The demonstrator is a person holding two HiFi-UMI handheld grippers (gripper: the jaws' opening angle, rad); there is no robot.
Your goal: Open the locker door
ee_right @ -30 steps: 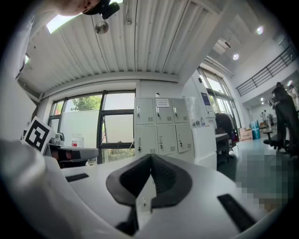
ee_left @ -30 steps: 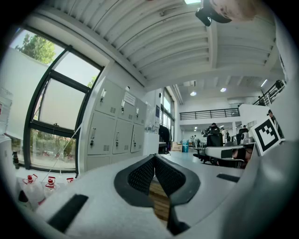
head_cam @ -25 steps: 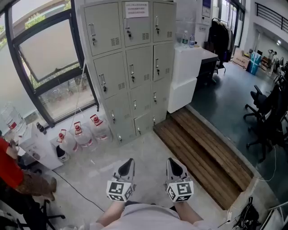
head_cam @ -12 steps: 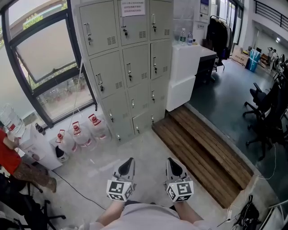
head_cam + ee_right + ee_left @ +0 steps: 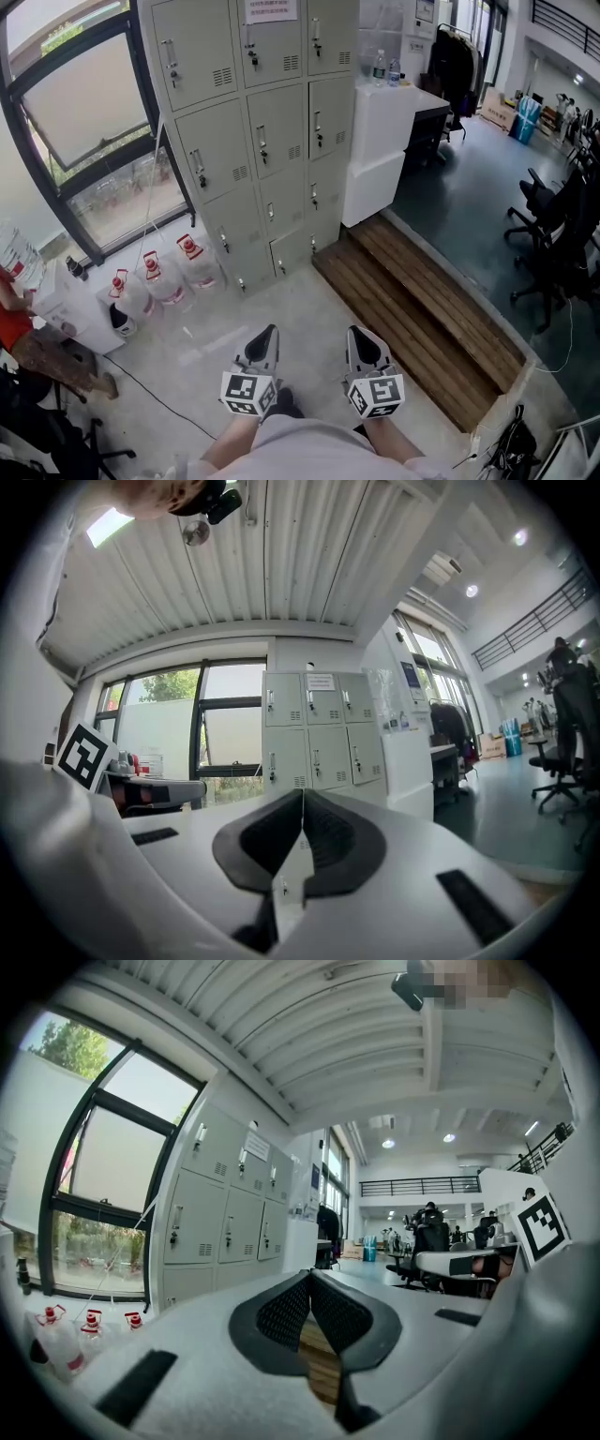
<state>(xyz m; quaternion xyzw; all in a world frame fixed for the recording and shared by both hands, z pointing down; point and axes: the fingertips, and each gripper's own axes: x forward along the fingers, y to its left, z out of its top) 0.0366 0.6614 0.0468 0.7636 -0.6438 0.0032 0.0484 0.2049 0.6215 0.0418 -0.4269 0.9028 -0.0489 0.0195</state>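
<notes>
A grey bank of lockers stands against the wall ahead, three columns wide, every door closed with a small handle and vent. It also appears in the left gripper view, lockers, and in the right gripper view, lockers. My left gripper and right gripper are held side by side low in the head view, well short of the lockers, both pointing level at them. The left gripper is shut with nothing in it. The right gripper is shut and empty too.
Several water jugs sit on the floor left of the lockers, under a large window. A white cabinet adjoins the lockers on the right. A wooden step runs along the right. Office chairs stand far right; a person is at left.
The lockers have slid left and upward in the head view and look a little nearer. Both grippers keep their side-by-side pose and stay shut.
</notes>
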